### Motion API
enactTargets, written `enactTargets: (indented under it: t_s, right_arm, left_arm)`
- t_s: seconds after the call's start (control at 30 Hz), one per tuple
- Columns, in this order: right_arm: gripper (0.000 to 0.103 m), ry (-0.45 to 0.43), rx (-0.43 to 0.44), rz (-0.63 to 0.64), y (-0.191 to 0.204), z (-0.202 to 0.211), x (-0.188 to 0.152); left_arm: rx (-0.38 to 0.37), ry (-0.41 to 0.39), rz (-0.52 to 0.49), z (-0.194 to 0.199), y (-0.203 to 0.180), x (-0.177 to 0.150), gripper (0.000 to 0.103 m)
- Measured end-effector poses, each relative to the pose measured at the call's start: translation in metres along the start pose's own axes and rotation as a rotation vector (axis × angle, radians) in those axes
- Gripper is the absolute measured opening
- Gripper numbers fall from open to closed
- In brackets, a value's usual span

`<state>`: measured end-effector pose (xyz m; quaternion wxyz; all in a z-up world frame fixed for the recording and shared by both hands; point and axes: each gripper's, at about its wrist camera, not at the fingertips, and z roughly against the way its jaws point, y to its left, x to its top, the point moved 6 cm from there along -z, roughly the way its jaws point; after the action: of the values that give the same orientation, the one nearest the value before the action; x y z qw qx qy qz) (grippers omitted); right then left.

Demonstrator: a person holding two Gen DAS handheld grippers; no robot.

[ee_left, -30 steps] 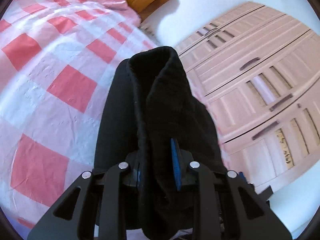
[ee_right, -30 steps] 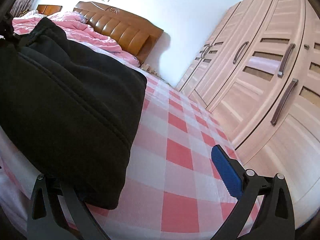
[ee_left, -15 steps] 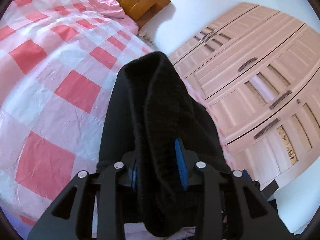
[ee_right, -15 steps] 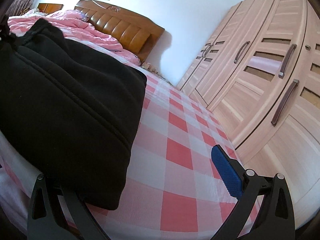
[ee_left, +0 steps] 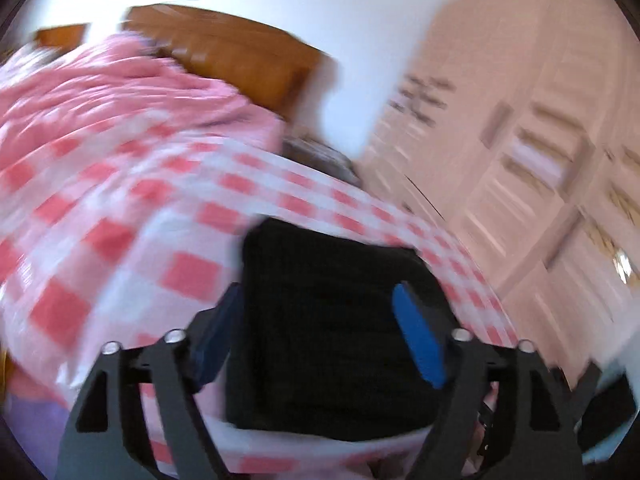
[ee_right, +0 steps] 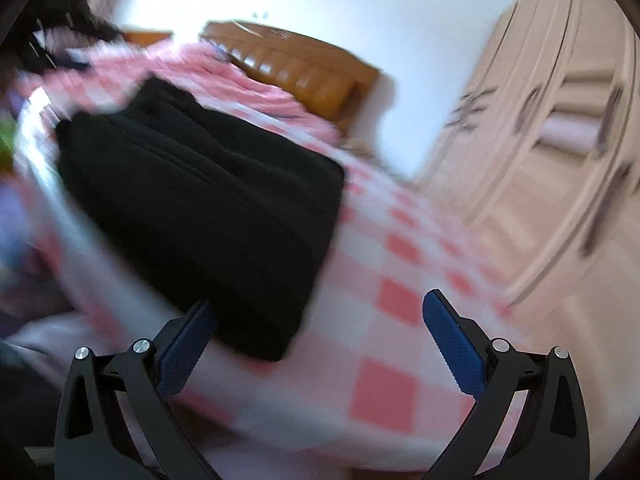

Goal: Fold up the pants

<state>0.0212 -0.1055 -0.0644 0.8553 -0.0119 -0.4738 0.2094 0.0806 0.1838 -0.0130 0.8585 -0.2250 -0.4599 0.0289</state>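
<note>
The black pants (ee_left: pixel 332 320) lie folded in a thick rectangular bundle on the pink checked bed sheet (ee_left: pixel 120 208), near the bed's front edge. My left gripper (ee_left: pixel 316 320) is open, its blue pads on either side of the bundle's near end without clamping it. In the right wrist view the bundle (ee_right: pixel 208 200) lies left of centre. My right gripper (ee_right: pixel 320 328) is open and empty, just in front of the bundle's near right corner. Both views are motion-blurred.
A brown padded headboard (ee_right: pixel 296 68) and a rumpled pink duvet (ee_left: pixel 120 92) are at the far end of the bed. Pale wooden wardrobe doors (ee_right: pixel 560 140) line the right side. Dark clutter (ee_right: pixel 60 32) shows at far left.
My left gripper has opened and let go of the pants, which now lie flat on the bed. Both grippers have pulled back and swung, blurring the views.
</note>
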Motion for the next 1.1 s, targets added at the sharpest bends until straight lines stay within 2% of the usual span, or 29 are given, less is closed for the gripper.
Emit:
enactTargets:
  t_s: [0.07, 0.13, 0.17, 0.27, 0.33, 0.43, 0.47, 0.53, 0.57, 0.63, 0.8, 0.9, 0.97, 1.03, 1.1]
  right_arm:
    - [0.098, -0.032, 0.143, -0.15, -0.015, 0.008, 0.009]
    - [0.098, -0.03, 0.192, -0.246, -0.03, 0.003, 0.019]
    - [0.098, -0.025, 0.173, -0.267, -0.036, -0.001, 0.023]
    - [0.098, 0.049, 0.043, -0.257, -0.048, -0.031, 0.035]
    - [0.098, 0.073, 0.054, -0.242, -0.04, -0.043, 0.036]
    - [0.098, 0.121, 0.124, -0.196, -0.015, -0.054, 0.025]
    - [0.098, 0.137, 0.123, -0.179, -0.009, -0.058, 0.019]
    - [0.098, 0.156, 0.172, -0.225, -0.01, -0.061, 0.007]
    - [0.098, 0.186, 0.215, -0.265, -0.014, -0.063, 0.003]
    - [0.098, 0.211, 0.243, -0.267, -0.016, -0.063, -0.005]
    - [0.098, 0.21, 0.222, -0.248, -0.01, -0.053, -0.009]
    - [0.098, 0.137, 0.211, -0.277, -0.022, -0.036, 0.016]
    - [0.098, 0.092, 0.171, -0.297, -0.033, -0.031, 0.031]
    - [0.098, 0.12, 0.139, -0.291, -0.038, -0.043, 0.03]
    - [0.098, 0.19, 0.134, -0.27, -0.03, -0.061, 0.016]
  left_arm:
    - [-0.014, 0.058, -0.119, -0.019, -0.036, -0.007, 0.085]
    - [0.011, 0.104, -0.201, -0.041, -0.057, -0.015, 0.088]
    - [0.032, 0.129, -0.223, -0.051, -0.063, -0.018, 0.088]
    - [0.071, 0.216, -0.237, -0.078, -0.061, -0.033, 0.088]
    - [0.143, 0.242, -0.236, -0.083, -0.049, -0.04, 0.088]
    - [0.113, 0.245, -0.238, -0.075, -0.038, -0.049, 0.088]
    - [0.129, 0.243, -0.254, -0.073, -0.035, -0.051, 0.088]
    - [0.144, 0.244, -0.28, -0.076, -0.03, -0.055, 0.088]
    - [0.138, 0.237, -0.273, -0.077, -0.028, -0.056, 0.088]
    - [0.13, 0.225, -0.253, -0.078, -0.025, -0.055, 0.088]
    - [0.149, 0.202, -0.266, -0.08, -0.027, -0.056, 0.088]
    - [0.151, 0.2, -0.263, -0.079, -0.028, -0.055, 0.088]
    - [0.15, 0.199, -0.262, -0.08, -0.028, -0.055, 0.088]
    - [0.155, 0.194, -0.262, -0.079, -0.028, -0.054, 0.088]
    - [0.157, 0.187, -0.265, -0.079, -0.028, -0.054, 0.088]
